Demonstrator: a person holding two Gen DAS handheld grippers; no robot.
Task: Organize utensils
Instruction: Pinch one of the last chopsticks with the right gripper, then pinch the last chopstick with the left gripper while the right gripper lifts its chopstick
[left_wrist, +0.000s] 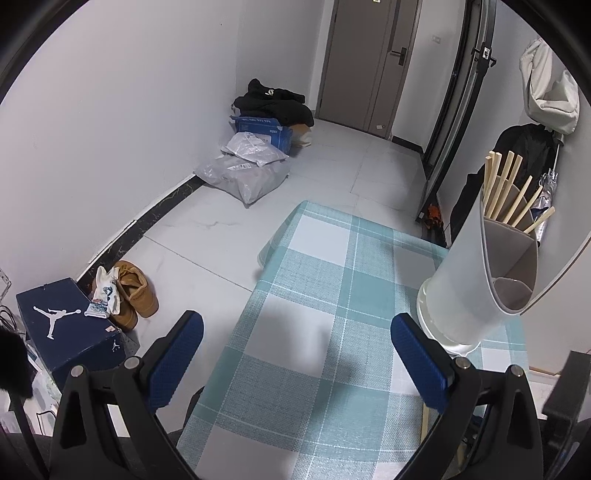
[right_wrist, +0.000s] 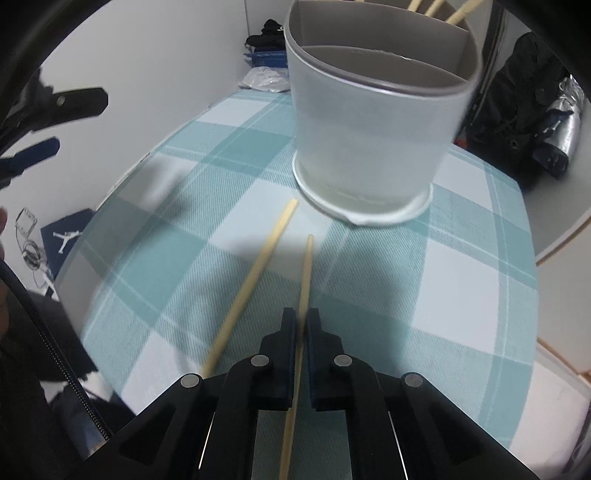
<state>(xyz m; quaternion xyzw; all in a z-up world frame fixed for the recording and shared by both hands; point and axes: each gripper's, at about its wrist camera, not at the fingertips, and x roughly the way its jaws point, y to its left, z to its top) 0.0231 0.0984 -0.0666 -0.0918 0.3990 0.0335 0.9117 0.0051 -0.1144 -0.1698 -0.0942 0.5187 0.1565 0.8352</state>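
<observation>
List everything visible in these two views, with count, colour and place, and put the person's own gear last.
table: one, teal and white checked cloth, under everything
utensil holder: one, white with grey divided insert, far side of the table
chopsticks in holder: several, pale wood, back compartment
loose chopstick: one, pale wood, flat on the cloth
held chopstick: one, pale wood, between the right jaws
shoebox: one, dark blue, on the floor
boots: one pair, tan, beside the shoebox
parcel bags: a few, grey and white, by the wall
left gripper: black, blue pads, open, empty
right gripper: black, shut on the held chopstick
</observation>
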